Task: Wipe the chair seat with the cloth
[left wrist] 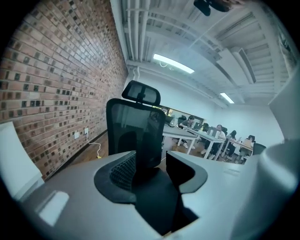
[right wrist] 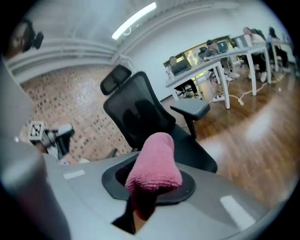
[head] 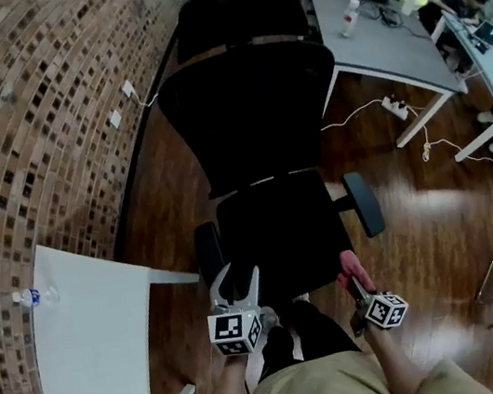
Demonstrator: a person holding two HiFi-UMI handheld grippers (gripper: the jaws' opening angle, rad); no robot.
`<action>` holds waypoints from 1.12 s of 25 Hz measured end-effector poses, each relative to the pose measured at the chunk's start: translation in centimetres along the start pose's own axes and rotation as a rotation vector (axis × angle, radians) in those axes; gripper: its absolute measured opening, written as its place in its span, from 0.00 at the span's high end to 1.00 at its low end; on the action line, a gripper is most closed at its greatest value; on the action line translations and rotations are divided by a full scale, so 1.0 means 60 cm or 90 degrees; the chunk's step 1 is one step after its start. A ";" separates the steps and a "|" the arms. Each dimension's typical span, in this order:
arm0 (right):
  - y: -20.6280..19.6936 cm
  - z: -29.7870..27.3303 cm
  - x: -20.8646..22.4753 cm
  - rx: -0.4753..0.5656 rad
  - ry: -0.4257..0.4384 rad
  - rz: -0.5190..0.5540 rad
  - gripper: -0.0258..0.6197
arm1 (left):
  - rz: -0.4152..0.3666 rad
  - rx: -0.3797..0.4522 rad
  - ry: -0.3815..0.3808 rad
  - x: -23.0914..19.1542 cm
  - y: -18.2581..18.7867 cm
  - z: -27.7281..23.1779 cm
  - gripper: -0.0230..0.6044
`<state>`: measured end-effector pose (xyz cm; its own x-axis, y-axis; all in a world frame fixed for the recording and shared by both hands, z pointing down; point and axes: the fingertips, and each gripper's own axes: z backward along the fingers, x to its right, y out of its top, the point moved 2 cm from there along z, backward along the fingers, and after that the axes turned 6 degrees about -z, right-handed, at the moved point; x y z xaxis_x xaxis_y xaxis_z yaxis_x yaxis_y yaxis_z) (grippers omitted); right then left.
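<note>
Right claw pinching pink cloth by bunched fold, hovering at seat front edge. Left claw gaping wide, empty. Cloth looking soft, light, floppy.

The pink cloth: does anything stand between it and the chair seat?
Nothing visible does. The right gripper holds the cloth at the front right edge of the seat, which looks bare. The left gripper, open and empty, is at its front left corner.
</note>
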<state>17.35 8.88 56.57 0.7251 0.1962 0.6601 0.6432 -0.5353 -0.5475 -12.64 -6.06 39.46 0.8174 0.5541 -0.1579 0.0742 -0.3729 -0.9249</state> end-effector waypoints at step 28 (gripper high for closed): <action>0.134 0.639 -0.192 0.181 0.471 0.298 0.86 | -0.087 0.165 0.139 0.623 0.020 0.439 0.68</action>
<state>23.59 33.84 24.86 0.6475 -0.6181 0.4458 0.4311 -0.1854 -0.8831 2.94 33.79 23.35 0.9146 0.4035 0.0255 0.0673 -0.0898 -0.9937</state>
